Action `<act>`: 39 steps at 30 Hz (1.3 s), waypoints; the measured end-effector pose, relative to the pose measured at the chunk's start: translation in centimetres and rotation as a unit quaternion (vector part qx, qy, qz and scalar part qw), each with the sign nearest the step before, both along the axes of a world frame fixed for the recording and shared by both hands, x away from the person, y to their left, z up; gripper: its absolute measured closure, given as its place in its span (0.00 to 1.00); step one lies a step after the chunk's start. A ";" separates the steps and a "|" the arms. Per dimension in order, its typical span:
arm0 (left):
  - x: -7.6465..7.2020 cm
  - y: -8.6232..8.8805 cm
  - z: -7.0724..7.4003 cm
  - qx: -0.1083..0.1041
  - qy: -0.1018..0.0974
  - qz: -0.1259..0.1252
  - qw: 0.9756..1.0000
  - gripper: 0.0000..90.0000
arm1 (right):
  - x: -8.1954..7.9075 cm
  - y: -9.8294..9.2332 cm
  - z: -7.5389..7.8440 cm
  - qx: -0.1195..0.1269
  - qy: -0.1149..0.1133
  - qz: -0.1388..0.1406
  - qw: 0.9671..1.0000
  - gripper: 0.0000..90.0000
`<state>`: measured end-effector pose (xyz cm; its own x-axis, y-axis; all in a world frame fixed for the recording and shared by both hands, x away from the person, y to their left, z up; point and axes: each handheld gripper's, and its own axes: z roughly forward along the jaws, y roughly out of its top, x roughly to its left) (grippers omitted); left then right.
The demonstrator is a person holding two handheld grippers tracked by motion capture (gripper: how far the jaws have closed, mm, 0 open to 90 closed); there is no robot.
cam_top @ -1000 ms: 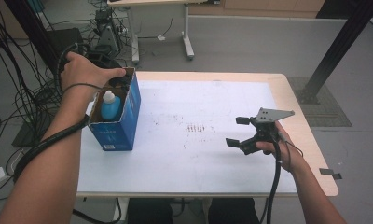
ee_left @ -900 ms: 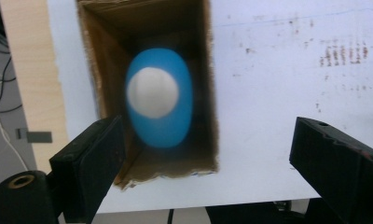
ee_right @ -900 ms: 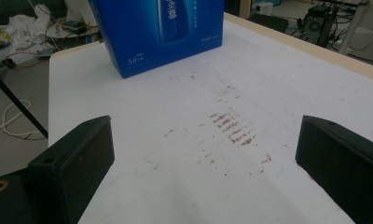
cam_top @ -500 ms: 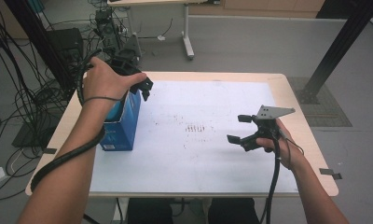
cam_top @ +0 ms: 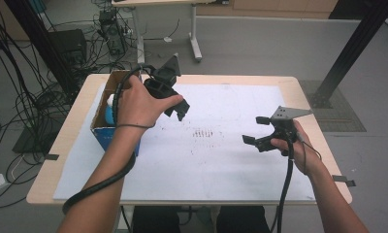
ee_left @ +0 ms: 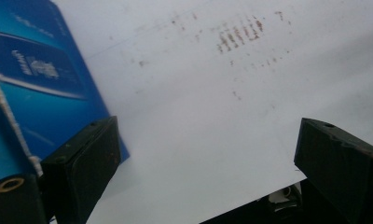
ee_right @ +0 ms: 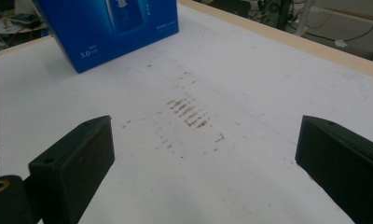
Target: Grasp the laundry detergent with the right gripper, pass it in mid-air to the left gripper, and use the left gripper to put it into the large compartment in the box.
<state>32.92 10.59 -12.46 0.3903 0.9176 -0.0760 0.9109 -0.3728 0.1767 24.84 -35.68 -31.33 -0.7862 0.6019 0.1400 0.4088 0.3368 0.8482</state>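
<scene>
Blue cardboard, open at the top, makes up the box (cam_top: 115, 127) standing on the left part of the table (cam_top: 299, 86), on a white sheet (cam_top: 221, 165) marked with faint reddish smudges (cam_top: 205, 133) near its middle. Inside the box a white bottle with a blue body (cam_top: 108, 110) stands upright, partly hidden behind the person's left hand (cam_top: 136, 104). The left gripper (cam_top: 180, 108) hangs just right of the box, above the sheet, its jaws spread wide with nothing between them; in the left gripper view the box wall sits just beside one jaw. The right gripper (cam_top: 254, 130) is held over the right part of the sheet, well apart from the box, jaws also wide and empty. The likely risk is that the trailing cable (cam_top: 115, 94), which loops over the box's open top, or the forearm close beside the box, could catch the rim and tip or drag the light carton, toppling the bottle. Compared with a second ago, the left hand was over the box with the gripper down at the bottle; it has since come out and swung rightward, its jaws have just been opening, and the bottle is left in the box. The right gripper has hardly shifted.
</scene>
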 end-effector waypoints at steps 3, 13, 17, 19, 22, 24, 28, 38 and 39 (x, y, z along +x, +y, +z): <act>-0.6 -0.9 -1.1 0.000 -0.007 -0.006 1.000 0.09 | -0.1 -0.1 0.3 -0.006 0.003 -0.010 1.000 0.04; -2.3 -4.0 -5.1 -0.006 -0.011 -0.039 0.999 0.09 | -0.1 -0.9 0.8 -0.023 0.012 -0.041 0.999 0.03; -2.3 -4.8 -6.5 -0.007 -0.006 -0.039 0.999 0.09 | -0.1 -0.8 1.0 -0.032 0.015 -0.053 0.998 0.03; -2.3 -5.2 -7.3 -0.010 -0.003 -0.041 0.999 0.09 | 0.0 -0.8 1.0 -0.036 0.019 -0.059 0.997 0.03; -2.6 -5.8 -8.2 -0.008 -0.004 -0.040 0.999 0.09 | 0.0 -0.9 0.9 -0.038 0.025 -0.064 0.997 0.03; -2.7 -5.9 -8.7 -0.016 -0.005 -0.040 0.999 0.09 | 0.0 -0.9 0.8 -0.039 0.026 -0.066 0.997 0.03; -3.2 -6.9 -9.4 -0.015 -0.012 -0.044 0.999 0.09 | 0.0 -1.2 0.4 -0.040 0.034 -0.076 0.996 0.03; -4.0 -7.5 -11.1 -0.033 -0.019 -0.046 0.998 0.09 | 0.0 -1.6 0.1 -0.045 0.044 -0.090 0.994 0.03; -4.0 -7.6 -11.2 -0.031 -0.017 -0.046 0.998 0.09 | 0.0 -1.6 0.1 -0.047 0.044 -0.092 0.994 0.03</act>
<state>28.93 2.95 -23.66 0.4764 0.8715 -0.1161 0.8661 -0.4425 0.2325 24.80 -37.29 -31.25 -0.6490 0.7479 0.1395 0.5421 0.3260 0.7745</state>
